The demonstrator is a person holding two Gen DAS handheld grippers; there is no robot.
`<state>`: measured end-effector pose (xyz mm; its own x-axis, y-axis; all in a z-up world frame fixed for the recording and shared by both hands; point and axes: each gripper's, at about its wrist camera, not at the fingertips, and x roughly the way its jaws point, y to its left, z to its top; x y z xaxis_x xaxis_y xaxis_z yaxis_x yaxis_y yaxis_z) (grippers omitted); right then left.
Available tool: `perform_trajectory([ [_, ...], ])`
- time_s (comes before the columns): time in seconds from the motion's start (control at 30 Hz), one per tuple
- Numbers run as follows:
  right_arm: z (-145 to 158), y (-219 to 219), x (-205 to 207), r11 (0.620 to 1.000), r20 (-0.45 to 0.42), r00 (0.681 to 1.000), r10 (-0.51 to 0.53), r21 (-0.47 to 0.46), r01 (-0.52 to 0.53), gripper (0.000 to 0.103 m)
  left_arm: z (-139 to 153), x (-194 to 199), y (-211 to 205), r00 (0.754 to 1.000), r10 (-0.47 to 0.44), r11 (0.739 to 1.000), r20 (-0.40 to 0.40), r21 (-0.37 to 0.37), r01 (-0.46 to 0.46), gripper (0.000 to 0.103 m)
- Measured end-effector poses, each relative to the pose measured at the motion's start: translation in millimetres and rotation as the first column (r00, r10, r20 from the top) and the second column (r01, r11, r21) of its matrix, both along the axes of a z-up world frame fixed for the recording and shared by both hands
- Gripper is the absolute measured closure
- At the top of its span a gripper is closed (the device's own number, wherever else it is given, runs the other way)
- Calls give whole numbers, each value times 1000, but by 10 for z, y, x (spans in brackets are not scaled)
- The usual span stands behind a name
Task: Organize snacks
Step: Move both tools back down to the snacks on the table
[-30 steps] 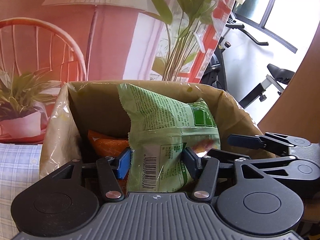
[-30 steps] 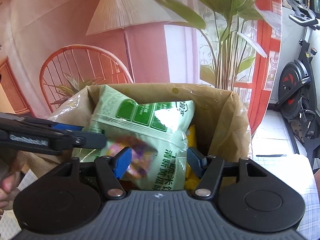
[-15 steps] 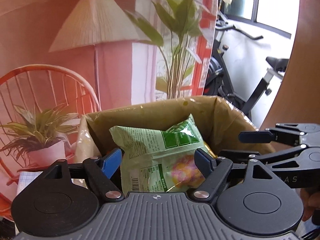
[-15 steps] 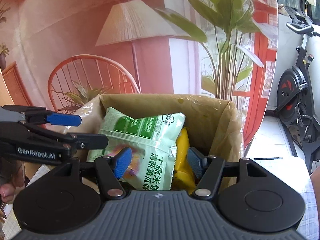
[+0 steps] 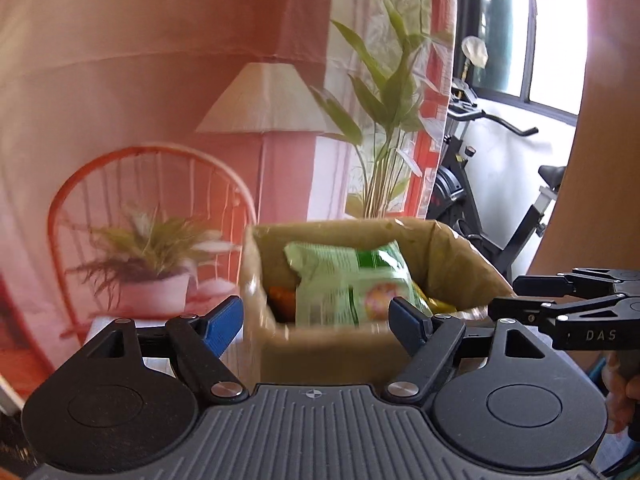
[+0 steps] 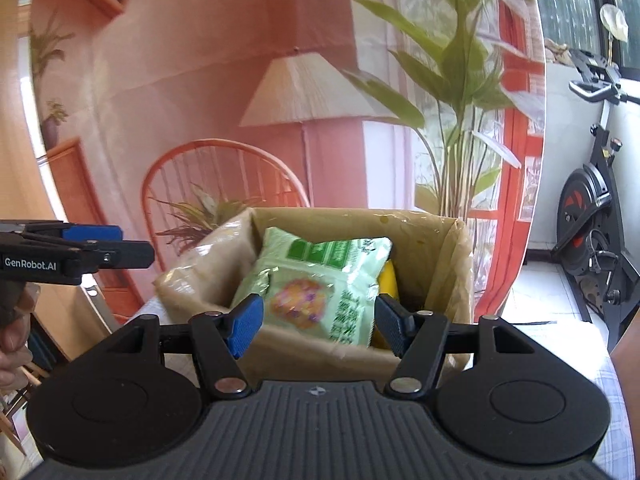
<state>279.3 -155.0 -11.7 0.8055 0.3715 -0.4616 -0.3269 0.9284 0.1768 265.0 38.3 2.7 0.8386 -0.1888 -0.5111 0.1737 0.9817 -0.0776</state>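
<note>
Left wrist: left gripper (image 5: 316, 316) jaws released, empty, box (image 5: 332, 354) at 12 o'clock holding green snack bag (image 5: 348, 280). Right wrist: right gripper (image 6: 318, 322) jaws apart, grasping nothing.

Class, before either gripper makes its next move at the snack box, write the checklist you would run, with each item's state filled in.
1. Green packet in box: ok.
2. Left gripper holds nothing: ok.
3. Right gripper holds nothing: ok.
4. Both grippers clear of the box: ok.
5. Packet fully below the rim: not ok, its top stands above.
6. More snacks left outside the box: cannot tell.
</note>
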Motion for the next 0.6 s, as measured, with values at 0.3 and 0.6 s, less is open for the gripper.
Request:
perform_trajectory([
  [0.3,-307,86,-668,999,6,999,32,-3,-32,37,-572,-778,84,992,88,995,-88,-48,-92,21],
  [0.6,-818,137,-1045,1000,-64,998,-2,-20,0,37,-1363,-1028,-91,953,49,994,-299,-74,-74,20],
])
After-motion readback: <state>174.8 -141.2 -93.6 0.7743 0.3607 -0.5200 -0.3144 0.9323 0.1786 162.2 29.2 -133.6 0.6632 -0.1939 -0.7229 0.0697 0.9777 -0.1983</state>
